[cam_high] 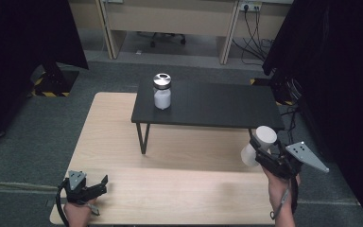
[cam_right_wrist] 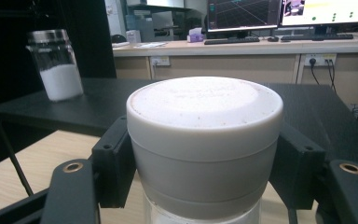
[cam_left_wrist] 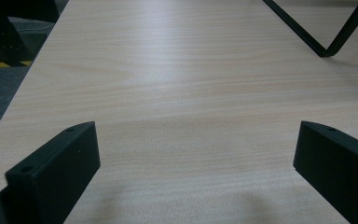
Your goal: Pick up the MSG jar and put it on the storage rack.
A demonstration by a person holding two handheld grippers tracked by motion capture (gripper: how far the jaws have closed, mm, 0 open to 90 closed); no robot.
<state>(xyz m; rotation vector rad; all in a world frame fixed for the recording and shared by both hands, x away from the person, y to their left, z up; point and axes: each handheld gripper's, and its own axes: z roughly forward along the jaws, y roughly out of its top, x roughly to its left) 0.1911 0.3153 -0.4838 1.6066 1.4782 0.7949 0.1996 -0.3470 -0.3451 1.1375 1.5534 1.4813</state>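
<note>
My right gripper (cam_high: 261,147) is shut on a jar with a white lid (cam_high: 266,136), held in the air above the right end of the wooden table (cam_high: 118,137), just in front of the black shelf's (cam_high: 217,106) right edge. In the right gripper view the white-lidded jar (cam_right_wrist: 205,140) sits squeezed between both black jaws, lid toward the camera. A second jar with a metal lid (cam_high: 162,91), half full of white powder, stands on the shelf's left part; the same glass jar (cam_right_wrist: 56,65) appears at upper left. My left gripper (cam_high: 105,184) rests open at the table's near left corner, its jaws wide apart over bare wood (cam_left_wrist: 191,116).
The black shelf stands on thin metal legs (cam_high: 142,138) on the table's far half; one leg (cam_left_wrist: 317,37) shows ahead of the left gripper. Black curtains flank both sides. A desk with monitors (cam_right_wrist: 242,14) lies beyond.
</note>
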